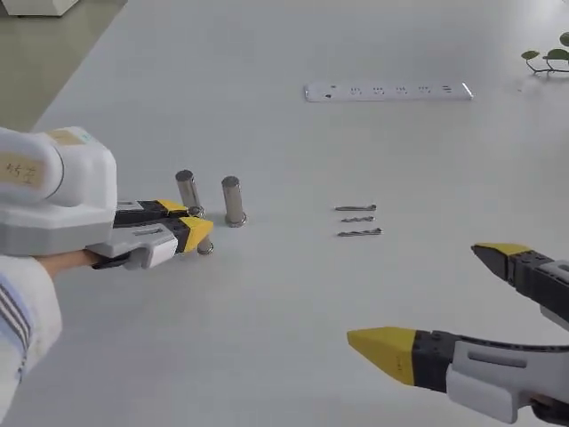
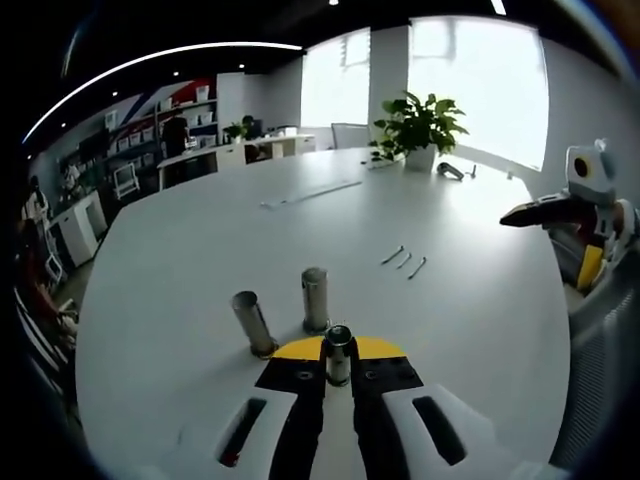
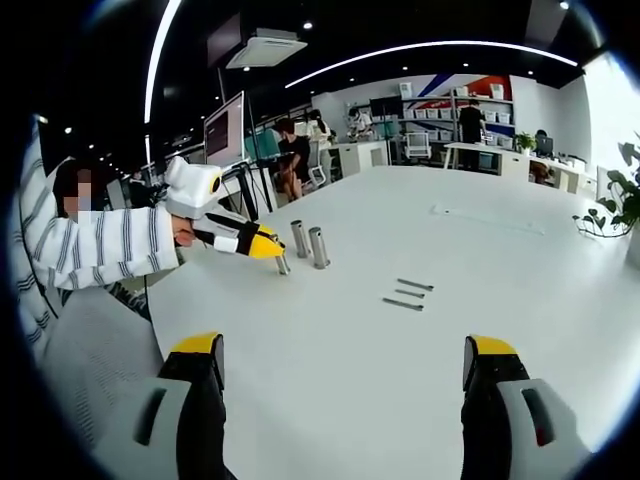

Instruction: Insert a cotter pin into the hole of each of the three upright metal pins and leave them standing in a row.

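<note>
The left tool [image 1: 197, 229] seems clamped on a pin [image 2: 338, 350] to steady it, while the right tool [image 3: 342, 350], jaws apart, faces the cotter pins [image 1: 358, 220].

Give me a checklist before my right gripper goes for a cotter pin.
1. Hold: left gripper shut on third metal pin: ok.
2. Standing: other two metal pins upright: ok.
3. Supply: three cotter pins lying apart on the table, free to pick: ok.
4. Ready: right gripper open: ok.
5. Hole in the held pin facing the cotter pins: cannot tell.
</note>
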